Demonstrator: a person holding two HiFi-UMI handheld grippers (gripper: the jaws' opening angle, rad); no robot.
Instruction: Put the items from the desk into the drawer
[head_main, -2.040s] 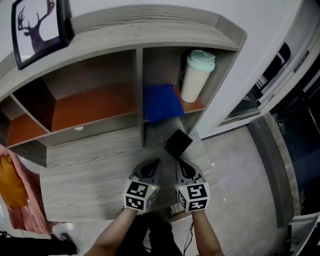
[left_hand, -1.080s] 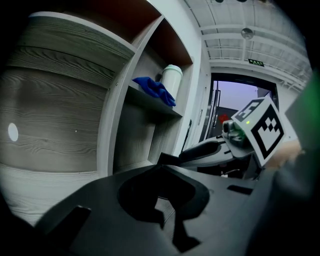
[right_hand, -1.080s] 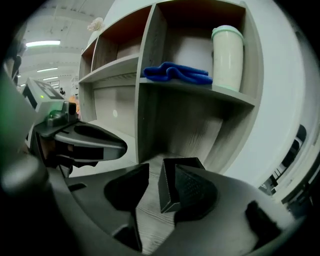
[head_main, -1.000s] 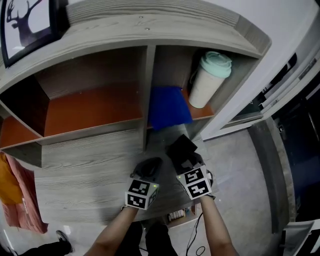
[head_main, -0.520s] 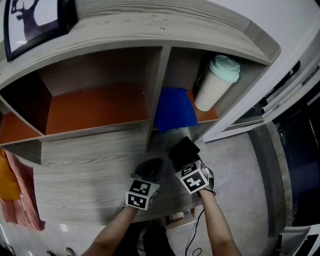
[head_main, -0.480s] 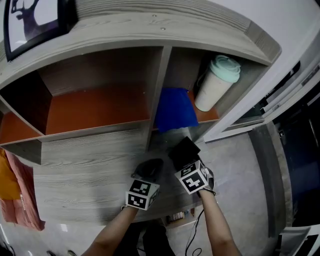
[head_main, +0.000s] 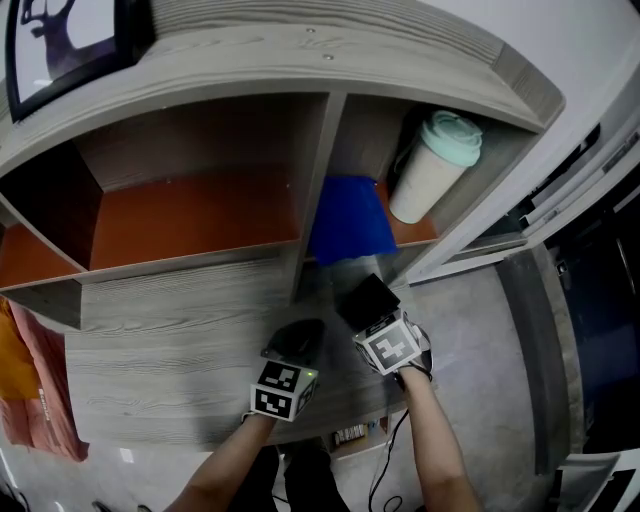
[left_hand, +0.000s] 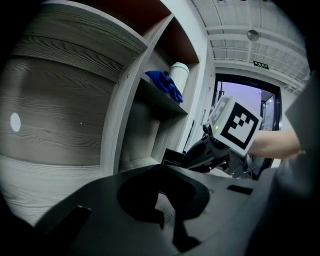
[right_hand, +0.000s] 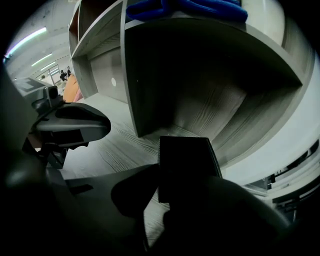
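right tongs (right_hand: 172, 200); seemingly clamping black box (right_hand: 186, 160); grey desk (right_hand: 110, 145) beneath

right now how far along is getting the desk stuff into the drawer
Done: nothing yet. No drawer shows in any view, and the black box still sits on the desk. In hand: the right gripper has its jaws on that box, which is not yet lifted. The left gripper is over the desk with nothing between its jaws. Left: lift the box and put it into the drawer.
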